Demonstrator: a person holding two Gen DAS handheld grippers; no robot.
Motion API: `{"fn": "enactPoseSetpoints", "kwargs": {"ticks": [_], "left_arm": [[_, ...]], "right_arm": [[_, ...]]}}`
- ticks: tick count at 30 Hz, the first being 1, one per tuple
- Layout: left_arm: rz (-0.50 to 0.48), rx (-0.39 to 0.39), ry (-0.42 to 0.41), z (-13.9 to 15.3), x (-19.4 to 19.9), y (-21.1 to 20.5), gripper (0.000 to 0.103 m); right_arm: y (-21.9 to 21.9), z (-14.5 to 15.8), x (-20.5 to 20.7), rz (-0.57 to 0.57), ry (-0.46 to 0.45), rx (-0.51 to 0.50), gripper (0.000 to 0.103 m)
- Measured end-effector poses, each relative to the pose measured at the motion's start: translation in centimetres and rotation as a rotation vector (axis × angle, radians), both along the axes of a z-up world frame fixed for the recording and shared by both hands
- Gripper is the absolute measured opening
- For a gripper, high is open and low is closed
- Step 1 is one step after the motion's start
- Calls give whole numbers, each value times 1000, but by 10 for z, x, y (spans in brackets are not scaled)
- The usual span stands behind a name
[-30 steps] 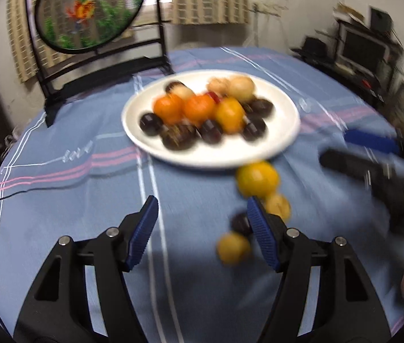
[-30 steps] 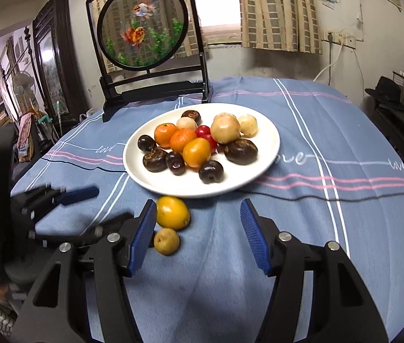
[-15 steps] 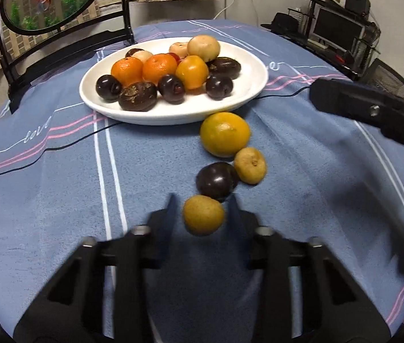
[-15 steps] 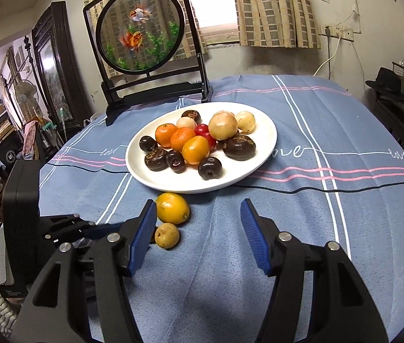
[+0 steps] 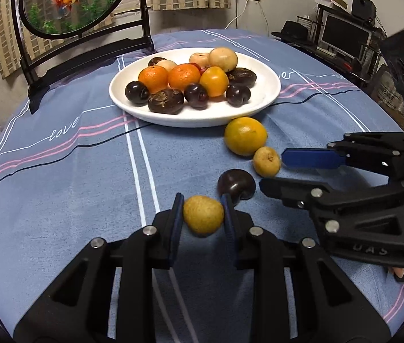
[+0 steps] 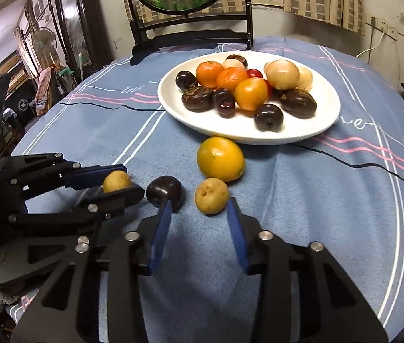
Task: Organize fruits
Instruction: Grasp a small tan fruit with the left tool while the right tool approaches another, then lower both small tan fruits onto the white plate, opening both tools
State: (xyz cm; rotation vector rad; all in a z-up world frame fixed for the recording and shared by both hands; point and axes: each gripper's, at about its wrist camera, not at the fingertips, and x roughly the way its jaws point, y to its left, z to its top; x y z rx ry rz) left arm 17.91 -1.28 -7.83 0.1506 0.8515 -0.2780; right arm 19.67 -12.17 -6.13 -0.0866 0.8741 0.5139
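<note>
- Left gripper [image 5: 203, 210] clamped on a small yellow-brown fruit [image 5: 203, 214], blue pads pressing both sides, down near the front of the table [image 5: 59, 200].
- Same grip visible from the right wrist view: the fruit wedged between the left gripper's two fingers off to the left.
- Right gripper [image 6: 199, 211] closing, jaws roughly halfway in, with a second small yellow fruit [image 6: 212, 195] sitting just ahead of and between the fingertips; pads not pressing on it yet, as far as visible.
- Dark plum [image 6: 165, 191] lying on the blue cloth between the two small yellow fruits, right up against the right gripper's left finger; can't tell if touching.
- Bigger orange-yellow citrus [image 6: 220, 158] just behind the second small fruit, close to the plate's near rim.
- White plate [image 5: 262, 100] further back on the table, piled with oranges, dark plums, a couple of wrinkly dark brown fruits, pale round ones and something small and red.
- Round goldfish panel on a black stand [image 5: 87, 48] behind the plate.
- Fingertip of the person [image 5: 397, 271] peeking out under the right gripper's body at the right edge.
</note>
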Motion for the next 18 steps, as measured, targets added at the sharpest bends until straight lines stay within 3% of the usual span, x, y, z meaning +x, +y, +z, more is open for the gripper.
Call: {"fn": "enactPoseSetpoints", "kwargs": {"ticks": [6, 10, 18], "left_arm": [[10, -2, -3, -1, 2, 2, 27], [31, 14, -22, 2, 5, 2, 27], [94, 46, -111, 30, 25, 1, 27]], "right_arm": [[-2, -2, 10, -16, 8, 21, 25], [-6, -1, 11, -24, 25, 46, 24], [-26, 27, 3, -73, -63, 96, 23]]}}
